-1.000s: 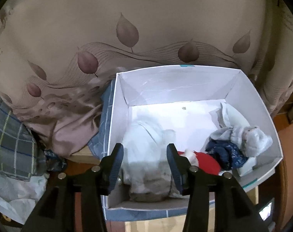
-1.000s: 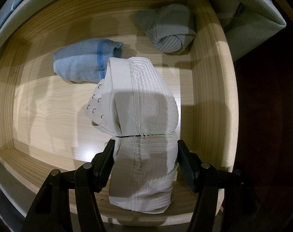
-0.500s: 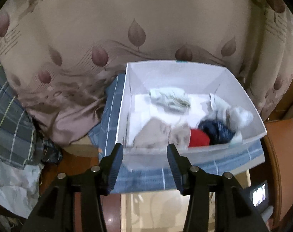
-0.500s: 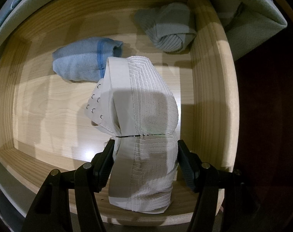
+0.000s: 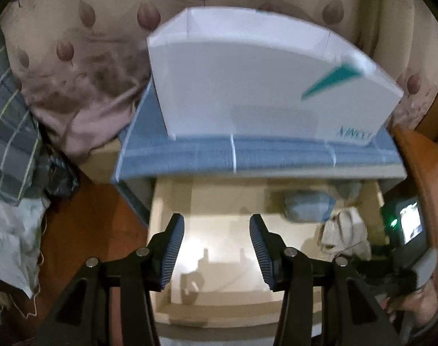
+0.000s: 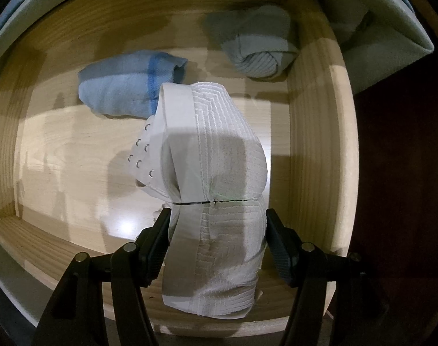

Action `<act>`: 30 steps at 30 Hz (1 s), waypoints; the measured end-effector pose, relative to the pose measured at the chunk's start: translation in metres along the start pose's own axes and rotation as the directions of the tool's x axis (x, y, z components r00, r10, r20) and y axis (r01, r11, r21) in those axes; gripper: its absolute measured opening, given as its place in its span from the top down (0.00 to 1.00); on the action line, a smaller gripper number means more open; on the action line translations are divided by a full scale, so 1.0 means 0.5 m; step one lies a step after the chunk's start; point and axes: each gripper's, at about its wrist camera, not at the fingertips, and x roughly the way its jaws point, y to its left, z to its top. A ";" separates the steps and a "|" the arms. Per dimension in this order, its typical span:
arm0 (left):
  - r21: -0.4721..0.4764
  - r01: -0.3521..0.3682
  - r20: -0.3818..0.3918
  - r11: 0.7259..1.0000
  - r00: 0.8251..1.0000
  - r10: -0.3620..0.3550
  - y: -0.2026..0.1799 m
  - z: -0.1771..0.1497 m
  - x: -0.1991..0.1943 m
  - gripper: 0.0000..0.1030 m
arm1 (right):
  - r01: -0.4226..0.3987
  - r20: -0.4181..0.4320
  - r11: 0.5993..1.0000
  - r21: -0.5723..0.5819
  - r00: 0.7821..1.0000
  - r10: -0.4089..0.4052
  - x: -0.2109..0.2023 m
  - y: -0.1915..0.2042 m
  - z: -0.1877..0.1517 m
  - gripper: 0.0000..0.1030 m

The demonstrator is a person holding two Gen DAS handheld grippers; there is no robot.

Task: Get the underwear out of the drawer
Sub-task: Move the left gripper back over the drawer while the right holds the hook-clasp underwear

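Note:
The wooden drawer (image 6: 317, 144) stands pulled out. My right gripper (image 6: 219, 219) points down into it, shut on a white ribbed undergarment (image 6: 219, 158) with hook eyelets, which hangs above the drawer floor. A folded light-blue piece (image 6: 126, 86) and a rolled grey-green piece (image 6: 256, 46) lie at the back of the drawer. My left gripper (image 5: 216, 225) is open with nothing between its fingers, above the left part of the drawer (image 5: 172, 196). In the left wrist view the blue piece (image 5: 308, 207) and the white garment (image 5: 346, 233) show at the right.
A white cardboard box (image 5: 262, 86) stands on a blue checked cloth (image 5: 190, 155) on the cabinet top above the drawer. A leaf-patterned fabric (image 5: 89, 57) hangs behind, plaid cloth (image 5: 8, 115) lies at the left. A hand (image 5: 415, 302) holds the other device at the lower right.
My left gripper has drawn back from over the white box, where a pale garment now lies, and sunk to the open drawer. The right gripper and white garment have not moved.

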 end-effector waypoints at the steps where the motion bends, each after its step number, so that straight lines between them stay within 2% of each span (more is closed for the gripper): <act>1: 0.003 -0.014 -0.006 1.000 1.000 0.014 -0.005 -0.012 0.011 0.53 | 0.002 0.001 1.000 -0.001 1.000 -0.002 0.000 0.000 -0.001 0.42; 5: 0.015 -0.041 -0.016 0.999 0.999 0.041 -0.015 -0.038 0.040 0.53 | 0.006 0.003 1.000 -0.002 1.000 -0.006 0.003 0.002 -0.003 0.43; 12: -0.032 -0.064 -0.039 0.997 0.997 0.063 -0.004 -0.063 0.076 0.53 | 0.009 0.004 1.000 -0.004 1.000 -0.009 0.002 0.008 -0.002 0.43; 24: -0.043 -0.022 -0.056 0.999 0.998 0.019 -0.005 -0.084 0.088 0.53 | 0.012 0.015 1.000 -0.004 1.000 -0.012 -0.009 0.013 -0.004 0.45; 30: -0.015 -0.038 -0.041 0.999 0.998 0.038 -0.021 -0.091 0.084 0.53 | -0.010 0.033 1.000 0.014 0.999 0.010 -0.025 0.007 -0.003 0.46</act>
